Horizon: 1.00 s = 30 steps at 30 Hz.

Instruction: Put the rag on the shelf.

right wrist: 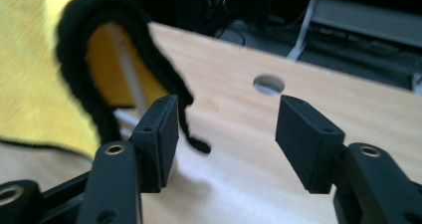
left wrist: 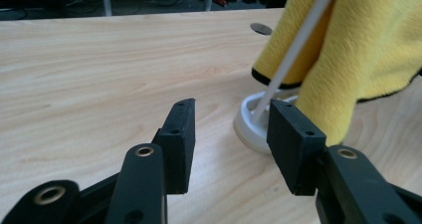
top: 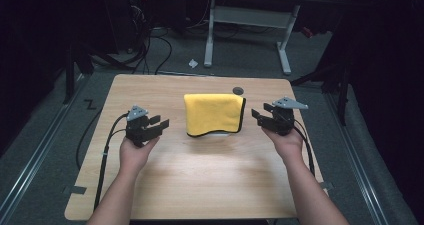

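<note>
One yellow cloth (top: 214, 114) hung mid-table (top: 200, 180) over a white stand (left wrist: 251, 127), hiding most of it; just its base and one rod showed. The left gripper (top: 159, 125) hovered left of the cloth, jaws apart, holding nothing. The right gripper (top: 261, 118) hovered right of it, likewise spread and empty.

No readable text, label, brand or number appears anywhere. The worktop (top: 200, 185) and yellow cloth (top: 214, 114) carry none.
</note>
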{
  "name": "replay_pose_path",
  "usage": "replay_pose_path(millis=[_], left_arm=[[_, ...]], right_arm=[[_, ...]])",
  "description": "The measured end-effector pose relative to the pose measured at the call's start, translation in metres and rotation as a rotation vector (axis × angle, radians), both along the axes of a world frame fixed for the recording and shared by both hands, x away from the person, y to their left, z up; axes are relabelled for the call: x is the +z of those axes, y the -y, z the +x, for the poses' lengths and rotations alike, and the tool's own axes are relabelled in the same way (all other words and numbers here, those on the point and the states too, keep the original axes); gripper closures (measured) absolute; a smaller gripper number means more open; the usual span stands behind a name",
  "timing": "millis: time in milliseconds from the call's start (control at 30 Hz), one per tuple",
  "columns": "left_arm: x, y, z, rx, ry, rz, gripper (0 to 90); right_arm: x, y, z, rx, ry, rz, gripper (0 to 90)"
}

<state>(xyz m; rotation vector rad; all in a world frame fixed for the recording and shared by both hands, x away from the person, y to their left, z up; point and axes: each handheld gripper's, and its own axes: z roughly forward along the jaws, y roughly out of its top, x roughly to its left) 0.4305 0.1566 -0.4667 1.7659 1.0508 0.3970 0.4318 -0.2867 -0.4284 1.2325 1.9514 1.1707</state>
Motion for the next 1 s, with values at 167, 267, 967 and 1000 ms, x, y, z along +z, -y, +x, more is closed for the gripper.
replay_pose_path(millis=[167, 267, 967, 1000], left_arm=[[-0.007, -0.012, -0.021, -0.003, -0.027, -0.033, 53.3], [-0.014, -0.015, -0.036, -0.017, -0.039, -0.020, 51.1], [-0.064, 0.040, -0.114, -0.196, -0.183, 0.141, 37.4], [-0.066, 0.039, -0.112, -0.197, -0.193, 0.127, 37.2]], right_arm=[[-0.006, -0.010, -0.025, 0.039, 0.032, -0.017, 41.3], [-0.010, -0.020, -0.037, 0.067, -0.020, -0.036, 39.6], [-0.094, -0.060, -0.121, 0.177, -0.134, -0.103, 33.2], [-0.096, -0.060, -0.117, 0.172, -0.147, -0.103, 33.3]])
